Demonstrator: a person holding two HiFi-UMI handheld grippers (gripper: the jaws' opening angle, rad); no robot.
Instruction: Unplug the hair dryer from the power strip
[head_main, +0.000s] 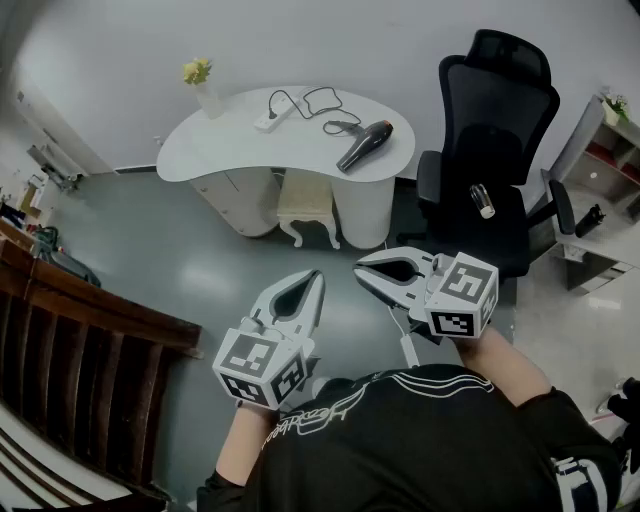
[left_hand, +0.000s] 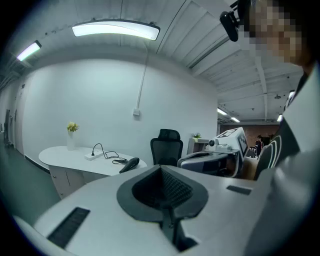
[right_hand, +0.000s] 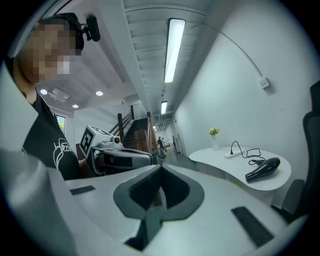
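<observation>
Far ahead on the white table (head_main: 230, 150) lies a black hair dryer (head_main: 363, 145), its black cord (head_main: 320, 100) looping to a white power strip (head_main: 268, 120). The plug sits in the strip. Both grippers hover over the floor close to the person's body, well short of the table. My left gripper (head_main: 318, 275) is shut and holds nothing. My right gripper (head_main: 358, 268) is shut too, with nothing in it, its tips pointing left towards the other. The left gripper view shows the dryer (left_hand: 130, 165) and strip (left_hand: 91, 156) small in the distance; the right gripper view shows the dryer (right_hand: 263, 169) and strip (right_hand: 231, 155) likewise.
A vase of yellow flowers (head_main: 200, 85) stands at the table's left end. A cream stool (head_main: 305, 205) is tucked under the table. A black office chair (head_main: 490, 140) with a bottle (head_main: 482, 200) on its seat stands right. A wooden railing (head_main: 80, 340) runs along the left.
</observation>
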